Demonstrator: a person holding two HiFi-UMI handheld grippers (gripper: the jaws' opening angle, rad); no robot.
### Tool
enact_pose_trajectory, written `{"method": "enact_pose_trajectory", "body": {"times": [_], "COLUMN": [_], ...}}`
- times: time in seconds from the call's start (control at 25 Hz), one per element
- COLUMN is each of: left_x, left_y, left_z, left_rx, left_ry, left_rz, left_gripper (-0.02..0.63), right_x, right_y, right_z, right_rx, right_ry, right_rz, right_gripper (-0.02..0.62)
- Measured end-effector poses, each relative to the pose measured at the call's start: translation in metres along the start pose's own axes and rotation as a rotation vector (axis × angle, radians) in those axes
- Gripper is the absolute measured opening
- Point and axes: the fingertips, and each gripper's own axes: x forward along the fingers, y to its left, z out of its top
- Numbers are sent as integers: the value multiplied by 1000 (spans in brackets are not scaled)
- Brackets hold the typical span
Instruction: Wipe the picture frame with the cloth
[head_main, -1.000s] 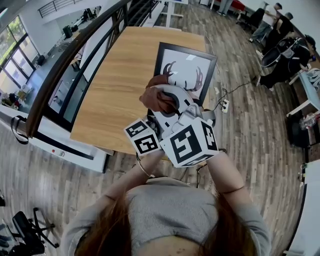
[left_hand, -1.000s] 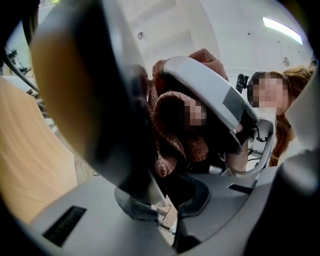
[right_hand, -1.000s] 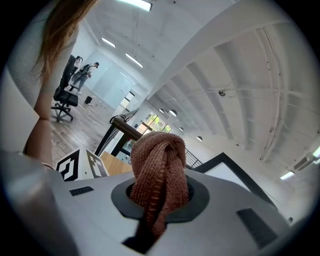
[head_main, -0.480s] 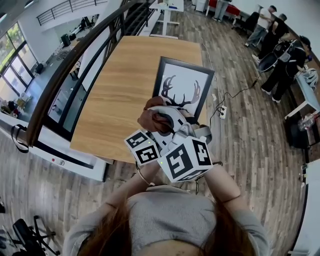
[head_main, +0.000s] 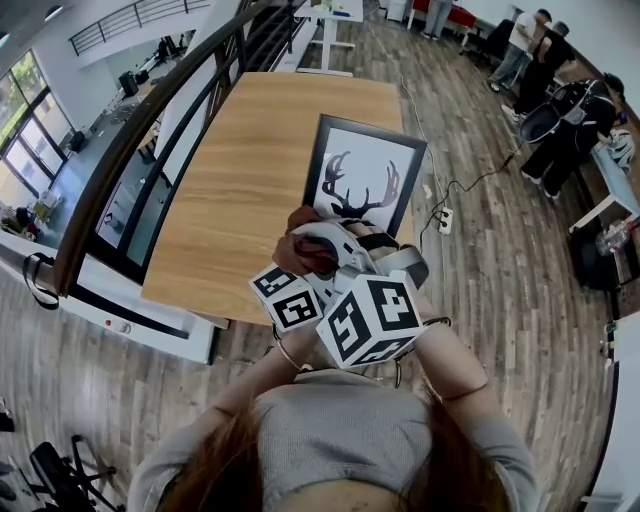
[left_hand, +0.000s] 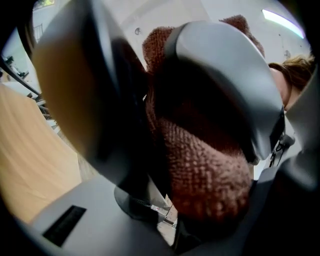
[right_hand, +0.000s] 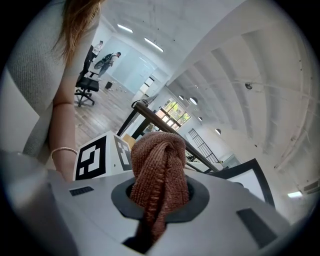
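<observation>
Nubbly knitted cloth (right_hand: 160, 175), smooth matt wooden table (head_main: 240, 170)

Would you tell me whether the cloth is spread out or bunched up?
Bunched up: the cloth shows as a gathered, creased wad, with no flat part visible.

The cloth (head_main: 303, 250) and your right hand-held gripper (head_main: 338, 245) hide the picture frame's (head_main: 365, 150) near edge; the left gripper view shows the cloth blurred.

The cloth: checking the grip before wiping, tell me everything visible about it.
The cloth is reddish-brown, knitted-looking, bunched into a wad. The jaws of the left gripper and the right gripper pinch it, a folded hump poking past the right jaws. It sits by the picture frame's near edge; contact cannot be told.
</observation>
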Motion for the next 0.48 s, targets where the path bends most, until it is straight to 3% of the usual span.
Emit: {"method": "enact_pose_trajectory", "body": {"times": [0.16, 0.32, 0.48], "left_x": [3, 5, 0], "left_y": [-8, -11, -6], "left_z": [2, 10, 13], "left_rx": [-17, -22, -30], "left_ry": [-27, -59, -65], "left_rz": [-23, -34, -21], "left_gripper": [29, 29, 29], "right_x": [-13, -43, -66], "right_y": [-7, -36, -54], "right_z": [9, 24, 30], "right_rx": [64, 164, 191], "right_ry": [-74, -206, -256], "right_rz": [-28, -189, -287], "right_gripper": [46, 46, 46]}}
